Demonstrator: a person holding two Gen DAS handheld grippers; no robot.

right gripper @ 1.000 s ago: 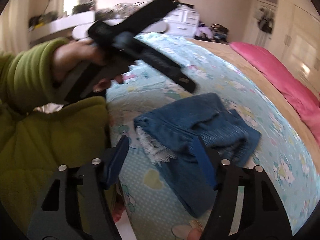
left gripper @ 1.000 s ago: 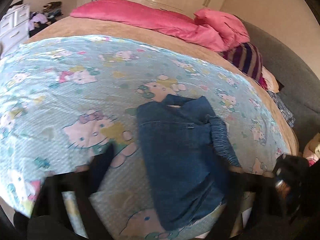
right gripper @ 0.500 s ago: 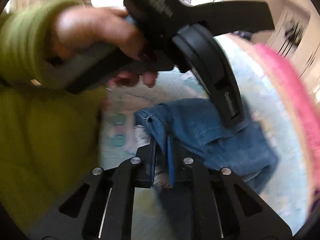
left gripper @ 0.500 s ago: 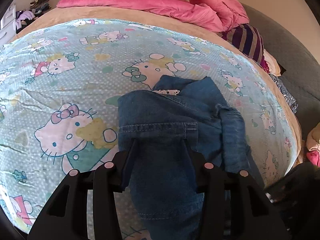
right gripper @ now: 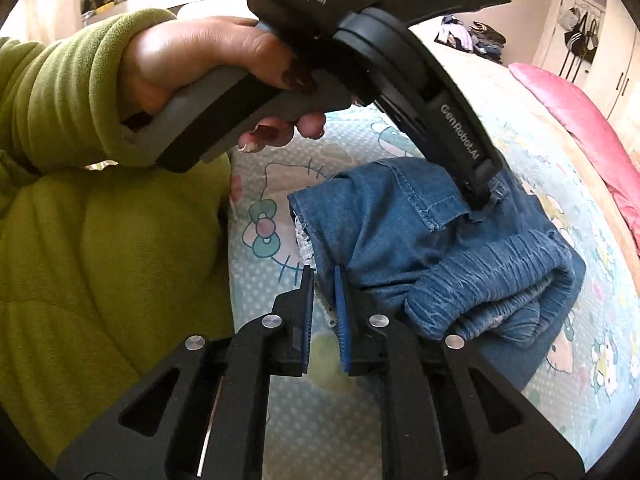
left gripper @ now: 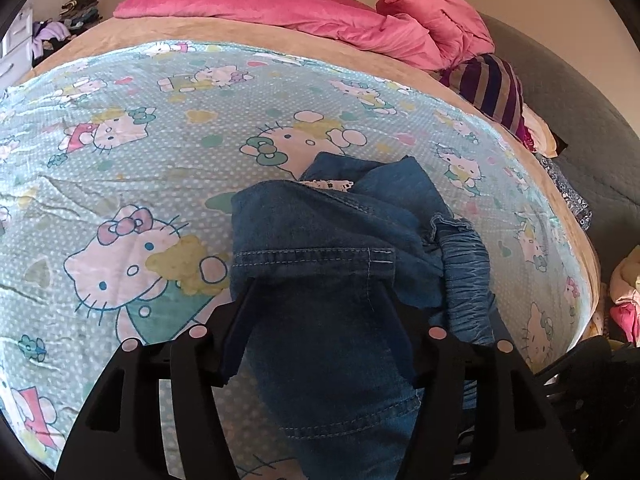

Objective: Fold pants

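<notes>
While the wide bed [left gripper: 120,28] with its tan blanket filled most of both views, a pale blue cartoon-cat printed sheet [left gripper: 140,152] lay spread across it, and a rumpled bright pink quilt [left gripper: 304,12] was heaped along the far edge beside a purple and tan striped cloth [left gripper: 492,92]. A person's olive-green fleece sleeve [right gripper: 60,92] and jacket front took up the left of the right wrist view. On the sheet, near the bed's near edge, lay the small dark blue denim pants [left gripper: 332,264], partly folded, with a gathered elastic waistband [right gripper: 492,276] bunched on one side and a frayed white hem showing at another. The left gripper [left gripper: 316,300], a black two-finger tool with a grey handle, was held in the person's left hand [right gripper: 192,64]; its fingers [left gripper: 240,320] stood apart and were opening, straddling a stitched fold of the denim that lay between them, with no clear press on the cloth. In the right wrist view its tip [right gripper: 478,200] touched the top fold of the pants. The right gripper [right gripper: 324,276] had its blue-padded fingers [right gripper: 342,312] drawn nearly together right at the frayed edge of the pants, and whether any cloth was pinched between them could not be told.
</notes>
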